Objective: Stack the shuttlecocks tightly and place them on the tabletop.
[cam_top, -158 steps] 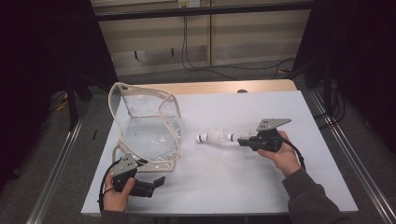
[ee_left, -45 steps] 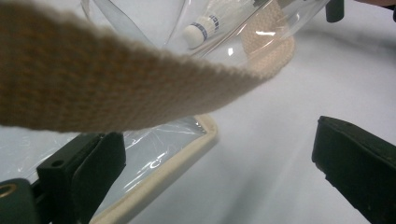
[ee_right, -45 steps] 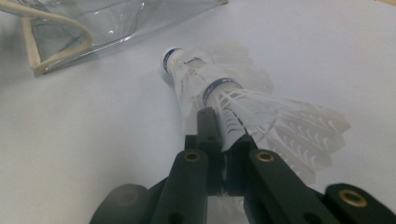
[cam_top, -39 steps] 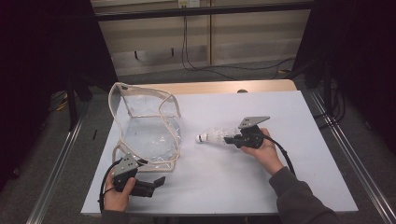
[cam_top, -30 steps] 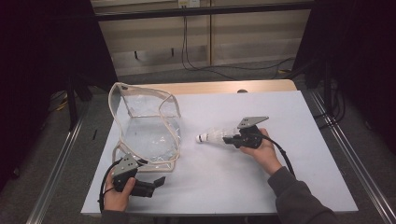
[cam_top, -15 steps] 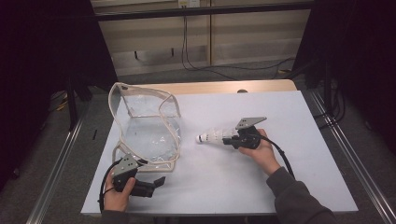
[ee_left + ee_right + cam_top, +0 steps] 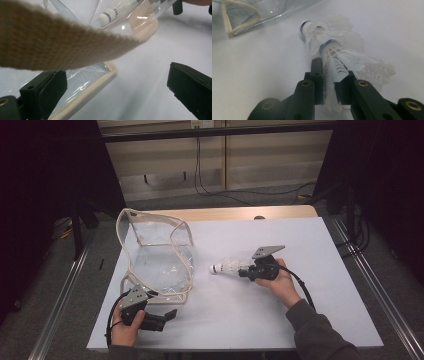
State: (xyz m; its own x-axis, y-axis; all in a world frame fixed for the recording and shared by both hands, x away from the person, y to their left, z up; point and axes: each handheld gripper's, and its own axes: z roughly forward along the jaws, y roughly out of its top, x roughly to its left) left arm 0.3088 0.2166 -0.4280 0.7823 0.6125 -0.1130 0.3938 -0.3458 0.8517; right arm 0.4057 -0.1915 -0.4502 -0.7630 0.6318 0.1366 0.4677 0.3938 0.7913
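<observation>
Shuttlecocks (image 7: 329,50), two nested: on bench (image 7: 310,320), right of clear bag (image 7: 155,265). Left gripper (image 7: 167,315) released, near bag's front corner. Right gripper (image 7: 332,82) jaws just easing apart, feather skirt between. Light, crushable; grasp gently near cork.

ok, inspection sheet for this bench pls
surface: white table top.
job's things: nested shuttlecocks, corks toward the clear bag with beige trim.
clutter: nothing seen.
grippers: right gripper fingers have just been opening, pads touching the skirt between them; left gripper open by the bag's edge.
cables: black cable trails from each gripper; wall cables behind.
surroundings: metal rails, dark room.
</observation>
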